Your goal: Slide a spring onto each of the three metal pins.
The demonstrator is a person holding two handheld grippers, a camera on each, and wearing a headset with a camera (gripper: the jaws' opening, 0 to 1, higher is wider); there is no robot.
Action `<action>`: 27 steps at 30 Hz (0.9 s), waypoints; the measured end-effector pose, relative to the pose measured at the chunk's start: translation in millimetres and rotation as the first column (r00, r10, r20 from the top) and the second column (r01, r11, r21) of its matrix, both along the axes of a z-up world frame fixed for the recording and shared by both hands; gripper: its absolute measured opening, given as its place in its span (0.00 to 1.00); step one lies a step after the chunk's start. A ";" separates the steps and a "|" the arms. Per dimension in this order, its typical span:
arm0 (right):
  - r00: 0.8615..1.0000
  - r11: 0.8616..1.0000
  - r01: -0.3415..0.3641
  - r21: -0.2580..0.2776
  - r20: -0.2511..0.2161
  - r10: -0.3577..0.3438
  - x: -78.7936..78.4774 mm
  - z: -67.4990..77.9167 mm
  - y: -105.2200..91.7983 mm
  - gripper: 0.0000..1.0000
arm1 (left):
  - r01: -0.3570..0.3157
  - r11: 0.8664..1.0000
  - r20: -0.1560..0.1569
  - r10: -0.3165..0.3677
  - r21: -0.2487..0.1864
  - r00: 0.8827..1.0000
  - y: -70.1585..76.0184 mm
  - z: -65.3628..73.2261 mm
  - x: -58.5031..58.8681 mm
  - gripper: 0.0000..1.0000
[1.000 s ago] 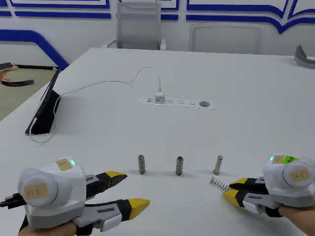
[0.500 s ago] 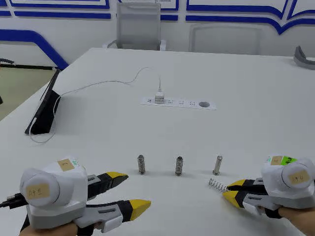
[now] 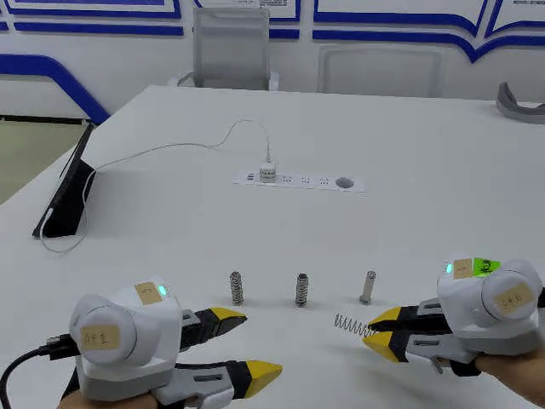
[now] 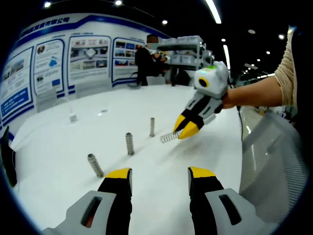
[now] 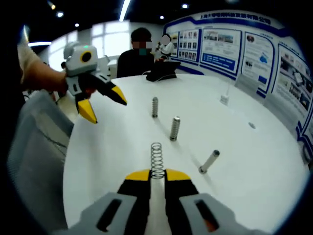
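Three upright metal pins stand in a row on the white table. The left pin (image 3: 236, 288) and the middle pin (image 3: 301, 290) each wear a spring. The right pin (image 3: 367, 287) is bare. My right gripper (image 3: 375, 331) is shut on a loose spring (image 3: 349, 325), held off the table just in front of and left of the bare pin (image 5: 209, 161); the spring (image 5: 156, 160) sticks straight out from its yellow tips. My left gripper (image 3: 252, 344) hovers open at the near left with nothing between its fingers, a short way in front of the left pin (image 4: 95, 165).
A white power strip (image 3: 300, 181) with a plugged cable lies mid-table. A dark tablet (image 3: 61, 200) leans at the left edge. Chairs (image 3: 231, 47) stand behind the far edge. People stand in the background of the gripper views.
My right gripper has lifted the spring off the table and carried it a little left. The left gripper stays open and about where it was; the camera has shifted.
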State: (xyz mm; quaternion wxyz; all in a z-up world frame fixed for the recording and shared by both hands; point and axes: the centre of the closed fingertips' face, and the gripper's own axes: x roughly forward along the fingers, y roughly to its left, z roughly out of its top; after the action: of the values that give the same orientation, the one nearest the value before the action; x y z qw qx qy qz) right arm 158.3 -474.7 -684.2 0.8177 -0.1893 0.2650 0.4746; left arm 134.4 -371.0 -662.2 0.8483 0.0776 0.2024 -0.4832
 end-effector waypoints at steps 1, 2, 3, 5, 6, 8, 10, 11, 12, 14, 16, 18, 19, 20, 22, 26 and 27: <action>1.000 1.000 -0.015 -0.003 0.002 0.015 -1.5 2.9 3.6 0.12 | 0.010 1.000 0.002 -0.010 0.003 1.000 -2.8 -0.2 -1.0 0.46; 1.000 1.000 -0.023 -0.003 0.002 0.023 -2.2 4.7 5.8 0.12 | 0.016 1.000 0.003 -0.016 0.007 1.000 -4.2 -0.7 -1.6 0.46; 0.999 0.999 -0.037 -0.001 0.004 0.037 -3.9 7.3 9.1 0.12 | 0.025 1.000 0.005 -0.026 0.010 1.000 -6.5 -0.9 -2.5 0.46; 0.998 0.998 -0.060 -0.003 0.003 0.060 -6.9 10.5 13.8 0.12 | 0.037 0.999 0.007 -0.037 0.013 0.999 -9.4 -0.8 -3.9 0.45; 0.997 0.997 -0.076 -0.002 0.003 0.076 -9.0 12.9 17.3 0.12 | 0.045 0.999 0.007 -0.045 0.014 0.999 -11.6 -0.8 -5.0 0.45; 0.995 0.995 -0.104 -0.003 -0.005 0.104 -13.9 15.4 22.2 0.12 | 0.056 0.998 0.012 -0.057 0.018 0.998 -14.6 -0.4 -7.0 0.44; 0.990 0.990 -0.139 -0.015 -0.005 0.139 -19.2 16.8 27.1 0.12 | 0.072 0.997 0.014 -0.073 0.023 0.997 -18.4 -0.8 -9.4 0.43; 0.987 0.987 -0.158 -0.023 -0.009 0.157 -22.2 16.8 29.6 0.12 | 0.081 0.996 0.017 -0.082 0.026 0.996 -20.7 -1.0 -10.9 0.43; 0.985 0.985 -0.171 -0.027 -0.010 0.171 -24.2 16.9 31.3 0.12 | 0.088 0.996 0.018 -0.088 0.028 0.996 -22.0 -1.3 -11.6 0.42; 0.980 0.980 -0.198 -0.034 -0.018 0.197 -29.1 17.0 35.3 0.12 | 0.105 0.994 0.024 -0.106 0.035 0.994 -25.4 -1.8 -14.2 0.41; 0.975 0.974 -0.221 -0.049 -0.020 0.221 -33.5 17.0 38.2 0.12 | 0.122 0.992 0.028 -0.123 0.045 0.992 -28.3 -3.1 -16.7 0.39; 0.970 0.968 -0.243 -0.059 -0.023 0.242 -36.9 17.2 40.6 0.12 | 0.137 0.989 0.033 -0.139 0.054 0.990 -30.8 -3.9 -19.2 0.38; 0.967 0.965 -0.254 -0.064 -0.025 0.253 -38.6 17.3 41.4 0.12 | 0.143 0.988 0.034 -0.146 0.057 0.989 -31.5 -4.4 -20.1 0.37; 0.964 0.962 -0.265 -0.067 -0.030 0.264 -40.6 17.4 42.4 0.12 | 0.148 0.987 0.037 -0.150 0.061 0.988 -31.9 -4.8 -20.6 0.36; 0.958 0.955 -0.287 -0.078 -0.035 0.285 -43.8 17.2 44.1 0.12 | 0.157 0.985 0.041 -0.160 0.065 0.986 -32.5 -5.4 -21.3 0.34; 0.945 0.939 -0.327 -0.104 -0.048 0.324 -50.3 15.9 47.0 0.12 | 0.178 0.981 0.051 -0.182 0.074 0.982 -34.7 -6.1 -24.3 0.28; 0.943 0.936 -0.334 -0.109 -0.051 0.330 -51.2 15.3 47.4 0.12 | 0.183 0.980 0.054 -0.188 0.078 0.981 -35.2 -6.5 -25.2 0.27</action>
State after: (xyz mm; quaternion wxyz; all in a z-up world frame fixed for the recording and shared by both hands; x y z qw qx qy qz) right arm 107.1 -427.3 -668.9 0.7094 -0.2708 0.2691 0.5925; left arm 109.2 -406.3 -668.7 0.8019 0.1413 0.1857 -0.5500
